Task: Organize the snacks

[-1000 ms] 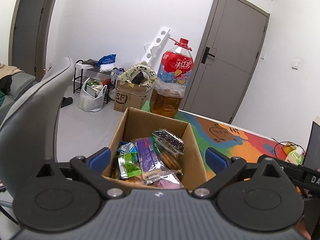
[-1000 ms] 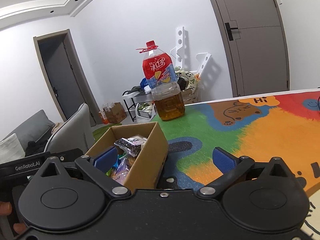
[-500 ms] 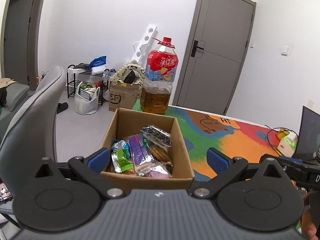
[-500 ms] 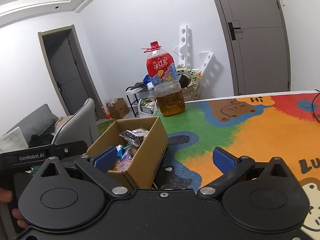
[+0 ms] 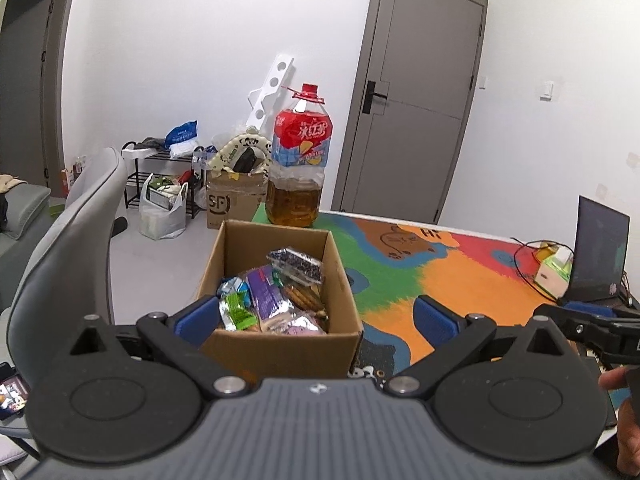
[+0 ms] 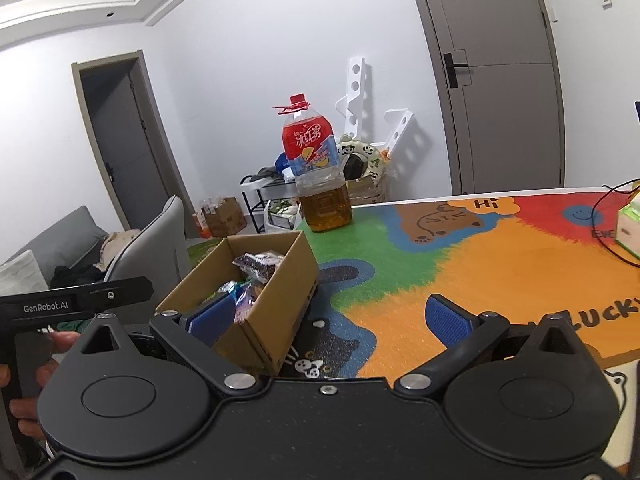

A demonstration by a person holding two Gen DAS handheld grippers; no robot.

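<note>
An open cardboard box (image 5: 280, 344) (image 6: 276, 280) stands near the left edge of the colourful table mat (image 5: 420, 276) (image 6: 460, 264). Several snack packets (image 5: 272, 296) (image 6: 256, 268) fill it, among them a purple one, a green one and a dark speckled one on top. My left gripper (image 5: 316, 318) hangs open in front of the box's near side, holding nothing. To the right of the box, my right gripper (image 6: 330, 316) is also open and empty, its left pad in front of the box's near corner.
A large bottle of amber liquid (image 5: 298, 176) (image 6: 316, 176) stands on the mat behind the box. A grey chair (image 5: 68, 248) sits left of the table. A laptop (image 5: 598, 252), a green tissue box (image 5: 554, 266) (image 6: 628, 228) and a black cable (image 6: 612, 240) lie at the right.
Both grippers have drawn back and risen from the box, which now looks smaller and farther off. More of the mat shows. Both stayed open.
</note>
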